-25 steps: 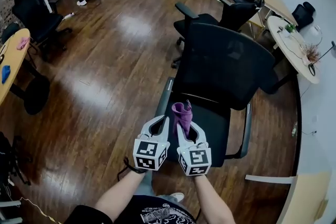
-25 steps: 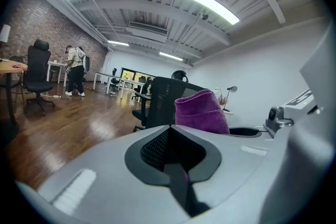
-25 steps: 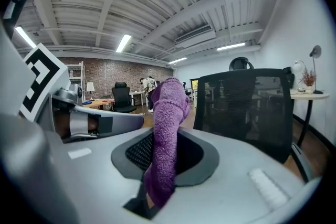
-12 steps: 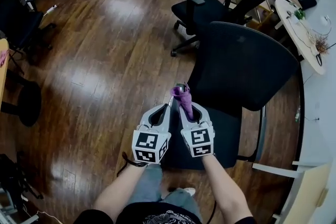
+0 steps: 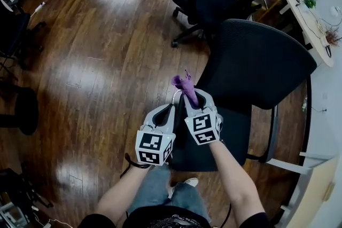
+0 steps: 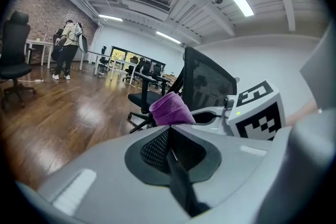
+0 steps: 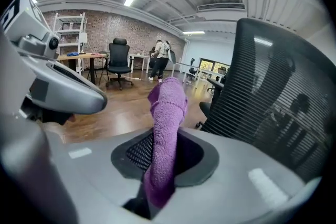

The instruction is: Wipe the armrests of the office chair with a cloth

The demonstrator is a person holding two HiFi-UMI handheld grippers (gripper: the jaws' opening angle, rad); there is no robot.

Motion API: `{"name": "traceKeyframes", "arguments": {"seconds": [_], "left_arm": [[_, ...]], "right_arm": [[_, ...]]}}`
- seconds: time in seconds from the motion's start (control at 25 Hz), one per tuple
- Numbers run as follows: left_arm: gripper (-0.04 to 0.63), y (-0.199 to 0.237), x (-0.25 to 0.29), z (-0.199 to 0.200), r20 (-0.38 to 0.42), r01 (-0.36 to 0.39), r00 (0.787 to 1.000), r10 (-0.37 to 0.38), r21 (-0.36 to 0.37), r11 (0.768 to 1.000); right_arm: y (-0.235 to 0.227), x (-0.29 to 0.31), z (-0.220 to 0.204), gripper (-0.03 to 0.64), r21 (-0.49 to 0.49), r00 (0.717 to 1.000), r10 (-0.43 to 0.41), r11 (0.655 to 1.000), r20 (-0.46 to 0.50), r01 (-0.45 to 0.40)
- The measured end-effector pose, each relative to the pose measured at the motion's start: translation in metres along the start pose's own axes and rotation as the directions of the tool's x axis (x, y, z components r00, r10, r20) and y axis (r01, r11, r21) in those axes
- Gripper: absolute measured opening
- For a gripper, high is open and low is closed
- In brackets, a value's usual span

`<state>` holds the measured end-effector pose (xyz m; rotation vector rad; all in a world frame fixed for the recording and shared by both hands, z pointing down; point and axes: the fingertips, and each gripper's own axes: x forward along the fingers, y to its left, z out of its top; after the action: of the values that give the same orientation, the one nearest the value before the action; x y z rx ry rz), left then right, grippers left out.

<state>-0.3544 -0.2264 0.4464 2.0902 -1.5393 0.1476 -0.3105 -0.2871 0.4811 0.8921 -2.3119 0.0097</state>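
Two forearms are reaching out over the front left corner of the office chair (image 5: 256,61), each carrying a marker-cubed tool. The left hand-held gripper (image 5: 170,108) is hovering just beside that corner with its jaws pressed together on nothing. Just to its right, closer to the chair's seat, the right hand-held gripper (image 5: 191,97) is pinching a purple cloth (image 5: 184,85), which is sticking up out of the jaws in a rolled bunch and pointing toward the chair's mesh backrest. Whether the cloth is touching the chair cannot be told. On the chair's far side, one armrest (image 5: 274,133) is standing clear of both tools. Behind the backrest, a second chair (image 5: 206,0) is sitting on the wooden floor (image 5: 107,61), with a desk (image 5: 315,24) curving past to the right. Well beyond the chair, a person (image 6: 67,50) is standing.
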Motion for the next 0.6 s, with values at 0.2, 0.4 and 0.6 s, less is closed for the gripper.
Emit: {"name": "traceKeyframes", "arguments": {"seconds": [0.2, 0.4, 0.6], "left_arm": [[0.003, 0.015, 0.006, -0.006, -0.018, -0.013, 1.000, 0.013, -0.004, 1.000], [0.003, 0.019, 0.009, -0.018, -0.037, -0.017, 0.999, 0.017, -0.007, 1.000], [0.003, 0.016, 0.008, -0.030, -0.052, -0.020, 0.998, 0.019, -0.014, 1.000]], "right_arm": [[-0.002, 0.021, -0.012, 0.074, -0.010, 0.999, 0.007, 1.000, -0.043, -0.007], [0.002, 0.025, -0.021, 0.074, 0.020, 0.999, 0.019, 1.000, -0.040, -0.018], [0.008, 0.016, -0.023, 0.074, 0.039, 1.000, 0.022, 0.999, -0.018, -0.021]]}}
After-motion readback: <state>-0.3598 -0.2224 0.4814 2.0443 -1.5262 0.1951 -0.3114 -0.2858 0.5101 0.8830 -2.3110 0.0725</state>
